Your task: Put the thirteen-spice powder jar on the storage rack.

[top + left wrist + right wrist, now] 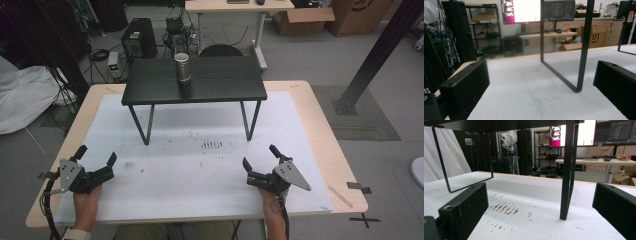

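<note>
A metal cup stands upright on a small black raised table at the far side of the white mat. My left gripper rests low at the near left of the mat, open, with nothing between its jaws. My right gripper rests at the near right, also open and holding nothing. In the left gripper view the left gripper faces a black leg frame of the small table. In the right gripper view the right gripper faces another leg.
Rust-coloured marks stain the mat in front of the small table. A thin wooden stick lies near the right edge of the wooden tabletop. Beyond the table are computer cases, cables, a desk and cardboard boxes.
</note>
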A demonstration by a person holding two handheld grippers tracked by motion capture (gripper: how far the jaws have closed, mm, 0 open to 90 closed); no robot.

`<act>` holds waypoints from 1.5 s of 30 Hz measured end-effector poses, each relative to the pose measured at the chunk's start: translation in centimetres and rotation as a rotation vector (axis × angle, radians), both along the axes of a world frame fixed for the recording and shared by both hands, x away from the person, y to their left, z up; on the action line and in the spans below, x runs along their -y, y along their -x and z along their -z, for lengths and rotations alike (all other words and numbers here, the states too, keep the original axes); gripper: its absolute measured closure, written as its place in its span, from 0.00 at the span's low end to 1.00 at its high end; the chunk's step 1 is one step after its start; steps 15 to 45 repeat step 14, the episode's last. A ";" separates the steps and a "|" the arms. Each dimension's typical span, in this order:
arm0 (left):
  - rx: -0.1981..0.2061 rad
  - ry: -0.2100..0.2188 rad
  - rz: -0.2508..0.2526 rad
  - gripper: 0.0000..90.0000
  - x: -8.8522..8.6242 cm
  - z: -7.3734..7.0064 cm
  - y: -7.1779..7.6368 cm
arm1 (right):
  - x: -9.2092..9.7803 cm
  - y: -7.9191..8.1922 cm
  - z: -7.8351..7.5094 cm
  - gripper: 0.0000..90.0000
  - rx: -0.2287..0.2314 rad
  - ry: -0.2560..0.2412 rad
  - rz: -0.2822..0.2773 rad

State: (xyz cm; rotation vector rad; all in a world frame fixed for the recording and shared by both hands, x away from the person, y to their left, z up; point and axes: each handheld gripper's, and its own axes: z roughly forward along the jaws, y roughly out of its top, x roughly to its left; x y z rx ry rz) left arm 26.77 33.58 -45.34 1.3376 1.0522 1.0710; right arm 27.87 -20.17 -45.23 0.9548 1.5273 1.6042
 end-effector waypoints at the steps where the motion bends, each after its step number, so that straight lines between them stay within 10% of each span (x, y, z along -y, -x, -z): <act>1: 0.000 0.000 0.000 0.01 0.0 0.0 0.0 | 0.0 0.0 0.1 0.00 0.004 0.003 0.000; 45: 0.000 -0.002 0.000 0.01 0.0 0.0 0.0 | -0.4 0.1 0.2 0.00 0.009 0.037 -0.010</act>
